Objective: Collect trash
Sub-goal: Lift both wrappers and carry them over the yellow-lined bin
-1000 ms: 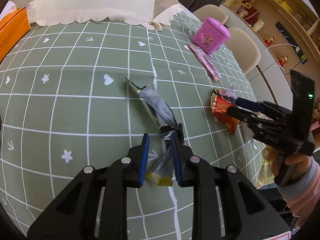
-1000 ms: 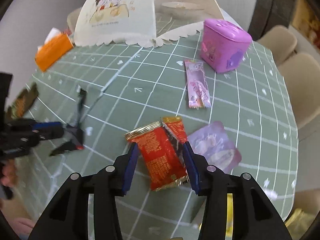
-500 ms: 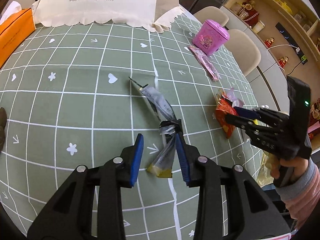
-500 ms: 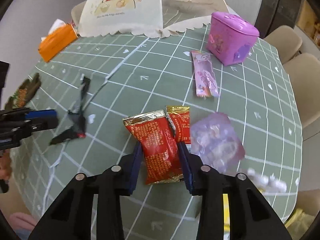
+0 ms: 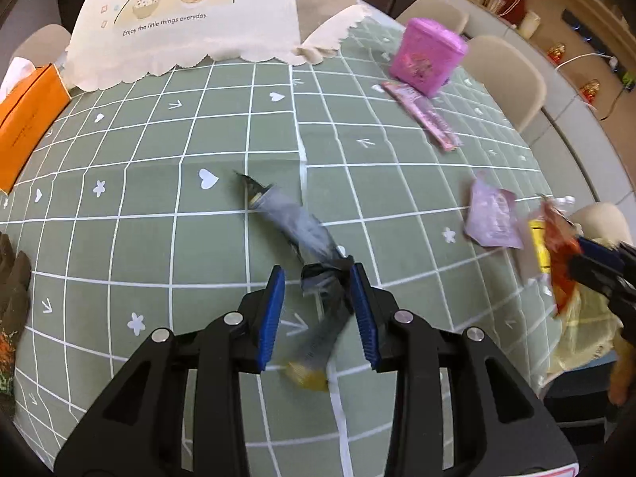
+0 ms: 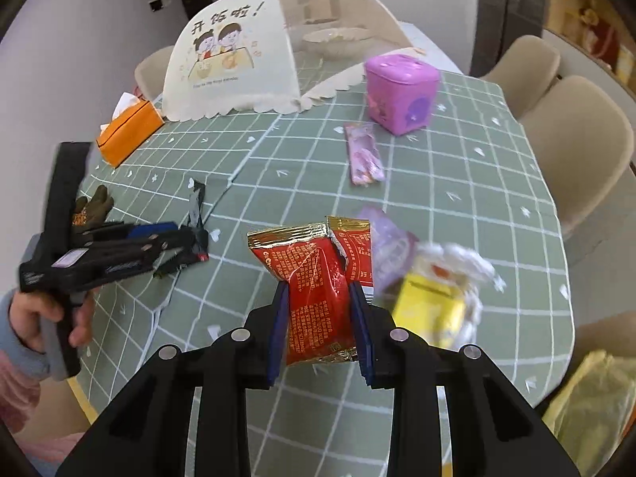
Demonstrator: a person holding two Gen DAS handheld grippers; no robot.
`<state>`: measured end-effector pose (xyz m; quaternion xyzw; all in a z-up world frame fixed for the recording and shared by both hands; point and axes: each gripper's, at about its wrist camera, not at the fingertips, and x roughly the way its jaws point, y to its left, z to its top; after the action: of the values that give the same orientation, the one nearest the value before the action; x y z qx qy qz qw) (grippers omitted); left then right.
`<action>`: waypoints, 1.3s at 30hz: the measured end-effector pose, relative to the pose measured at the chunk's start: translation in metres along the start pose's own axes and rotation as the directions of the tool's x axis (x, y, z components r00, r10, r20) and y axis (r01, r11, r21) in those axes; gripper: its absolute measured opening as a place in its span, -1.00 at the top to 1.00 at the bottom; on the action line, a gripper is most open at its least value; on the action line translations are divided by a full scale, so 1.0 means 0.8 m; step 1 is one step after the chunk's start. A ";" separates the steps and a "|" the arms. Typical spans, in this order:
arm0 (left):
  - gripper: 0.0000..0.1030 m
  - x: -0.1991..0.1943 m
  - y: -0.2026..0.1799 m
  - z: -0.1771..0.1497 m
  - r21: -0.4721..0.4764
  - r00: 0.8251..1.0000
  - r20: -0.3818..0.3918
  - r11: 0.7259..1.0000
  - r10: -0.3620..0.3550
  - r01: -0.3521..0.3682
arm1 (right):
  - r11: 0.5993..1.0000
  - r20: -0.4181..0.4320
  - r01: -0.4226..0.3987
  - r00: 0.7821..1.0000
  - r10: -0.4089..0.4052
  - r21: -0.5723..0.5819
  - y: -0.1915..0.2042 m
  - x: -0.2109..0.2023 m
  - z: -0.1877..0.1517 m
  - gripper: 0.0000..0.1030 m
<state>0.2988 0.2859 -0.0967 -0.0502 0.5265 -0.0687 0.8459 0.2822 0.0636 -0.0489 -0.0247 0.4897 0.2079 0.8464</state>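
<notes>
Wrappers are mid-collection: the right gripper [image 6: 320, 312] clenches a red packet [image 6: 318, 290] lifted over the table [image 6: 457, 206], while the left gripper [image 5: 318, 310] straddles a grey wrapper [image 5: 296, 224] unclosed. Next, I judge: squeeze, then lift.

The right gripper [image 6: 320, 320] has closed its blue pads on the red snack packet [image 6: 318, 290] and raised it off the green tablecloth [image 6: 457, 198], so the packet now stands upright in the lower centre of the right wrist view. The lilac wrapper [image 5: 493, 218] it partly covered lies exposed at the right of the left wrist view. The left gripper [image 5: 318, 314] has spread its pads wider around the grey twisted wrapper [image 5: 296, 230].
</notes>
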 end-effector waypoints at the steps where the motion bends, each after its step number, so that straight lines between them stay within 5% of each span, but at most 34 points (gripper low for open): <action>1: 0.37 0.003 0.000 0.001 -0.013 1.000 -0.007 1.000 -0.004 0.004 | 1.000 -0.001 0.006 1.000 -0.006 0.009 -0.004 -0.004 -0.006 0.43; 7: 0.37 0.015 -0.013 0.003 -0.025 0.999 -0.032 1.000 -0.002 0.002 | 0.999 0.000 0.019 1.000 -0.019 0.044 -0.022 -0.019 -0.033 0.43; 8: 0.54 0.016 -0.015 0.002 -0.026 0.999 -0.032 1.000 -0.002 0.001 | 0.999 0.003 0.020 1.000 -0.020 0.046 -0.022 -0.021 -0.036 0.43; 11: 0.63 0.011 -0.020 0.001 -0.053 0.999 -0.028 0.998 -0.025 0.023 | 0.999 0.016 0.020 1.000 -0.021 0.048 -0.027 -0.031 -0.043 0.43; 20: 0.65 -0.069 -0.077 0.011 -0.016 0.989 0.117 0.996 -0.091 0.093 | 0.999 0.091 0.019 0.996 -0.021 0.027 -0.053 -0.079 -0.056 0.43; 30: 0.65 -0.160 -0.223 0.024 0.146 0.945 0.252 0.974 -0.208 0.176 | 0.997 0.252 0.072 0.965 -0.071 0.006 -0.105 -0.183 -0.072 0.43; 39: 0.64 -0.168 -0.394 0.004 0.295 0.913 0.230 0.918 -0.337 0.264 | 0.985 0.348 0.153 0.921 -0.173 0.085 -0.198 -0.285 -0.122 0.42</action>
<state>0.2229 -0.0022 0.0731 -0.0300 0.3755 -0.2592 0.8894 0.1630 -0.1797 0.0661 -0.0035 0.3312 0.1239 0.9354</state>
